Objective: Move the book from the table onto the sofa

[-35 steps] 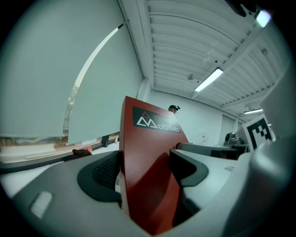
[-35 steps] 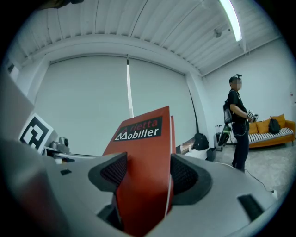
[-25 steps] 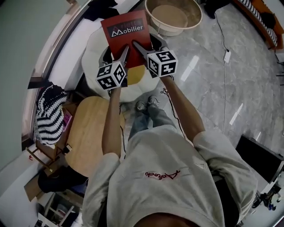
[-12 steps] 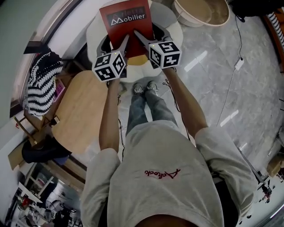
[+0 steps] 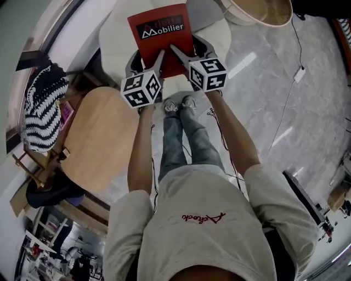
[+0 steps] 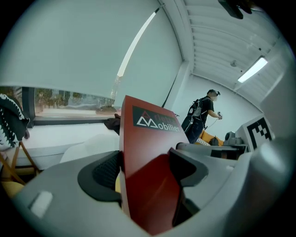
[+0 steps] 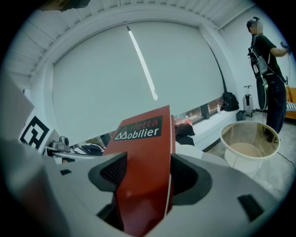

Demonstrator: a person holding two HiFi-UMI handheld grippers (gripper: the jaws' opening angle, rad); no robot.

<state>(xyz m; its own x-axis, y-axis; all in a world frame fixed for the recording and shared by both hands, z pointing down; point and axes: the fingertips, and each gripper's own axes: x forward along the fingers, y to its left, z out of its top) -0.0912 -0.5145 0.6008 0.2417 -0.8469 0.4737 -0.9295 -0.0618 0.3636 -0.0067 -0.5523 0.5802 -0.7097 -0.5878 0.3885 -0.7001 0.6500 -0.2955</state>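
Note:
A red book [image 5: 162, 34] with a dark title band is held up over a white cushioned seat [image 5: 118, 33]. My left gripper [image 5: 147, 59] is shut on the book's near left edge. My right gripper [image 5: 189, 48] is shut on its near right edge. In the left gripper view the book [image 6: 148, 152] stands wedged between the pads of the left gripper [image 6: 145, 173]. In the right gripper view the same book [image 7: 145, 148] sits between the pads of the right gripper [image 7: 143, 173]. The book covers most of the seat.
A round wooden table [image 5: 101, 137] lies to my left, beside my legs. A black-and-white striped cushion [image 5: 41, 107] sits further left. A large pale basket [image 5: 258, 11] stands at the far right on the grey tiled floor. Another person [image 7: 268, 69] stands beyond it.
Both grippers have kept hold of the book and carried it slightly forward over the white seat. The yellow patch under the book no longer shows in the head view.

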